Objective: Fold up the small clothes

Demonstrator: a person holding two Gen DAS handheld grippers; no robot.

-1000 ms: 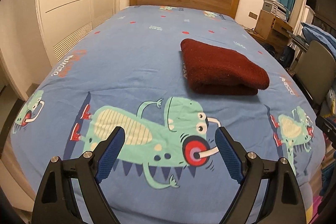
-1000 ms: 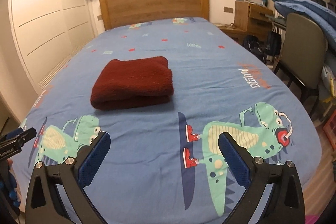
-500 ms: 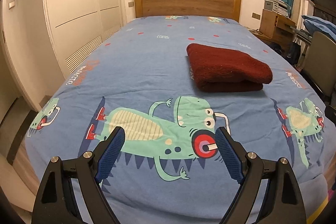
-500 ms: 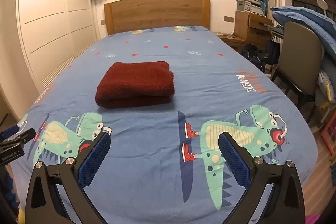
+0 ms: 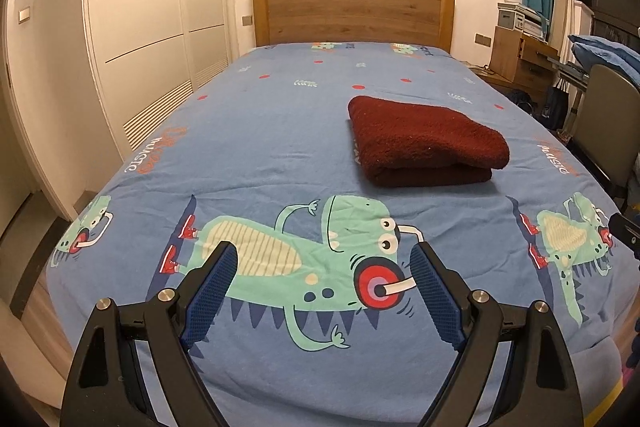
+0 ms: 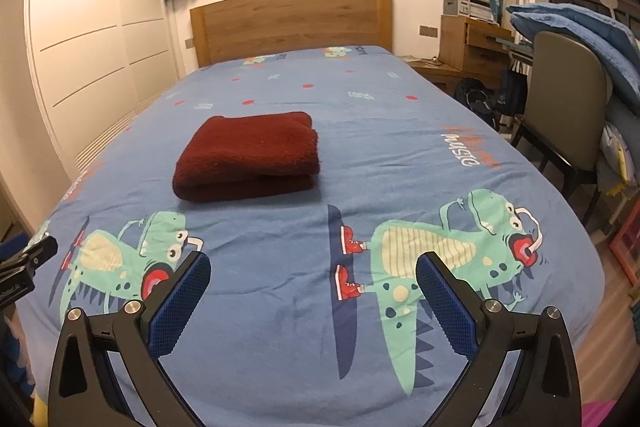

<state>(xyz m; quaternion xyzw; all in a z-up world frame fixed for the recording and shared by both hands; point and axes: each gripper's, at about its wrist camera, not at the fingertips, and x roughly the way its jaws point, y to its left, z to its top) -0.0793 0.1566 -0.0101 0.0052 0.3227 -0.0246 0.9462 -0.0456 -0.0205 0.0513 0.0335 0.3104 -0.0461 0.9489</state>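
Note:
A dark red fuzzy garment [image 5: 424, 143] lies folded into a thick rectangle on the blue dinosaur-print bed [image 5: 260, 131], right of centre. In the right wrist view it [image 6: 250, 155] lies left of centre. My left gripper [image 5: 322, 283] is open and empty, held over the foot of the bed, well short of the garment. My right gripper [image 6: 312, 287] is open and empty too, over the foot of the bed, to the right of the garment and well back from it.
A wooden headboard [image 5: 352, 13] stands at the far end. White wardrobe doors [image 5: 140, 27] run along the left. A chair [image 6: 568, 107] piled with blue bedding, a wooden desk [image 6: 468, 43] and bags stand right of the bed. The other gripper's tip [image 6: 28, 259] shows at the left edge.
Both grippers have drawn back and tilted up, so more of the room and wall shows. The folded garment has not moved. Both stayed open.

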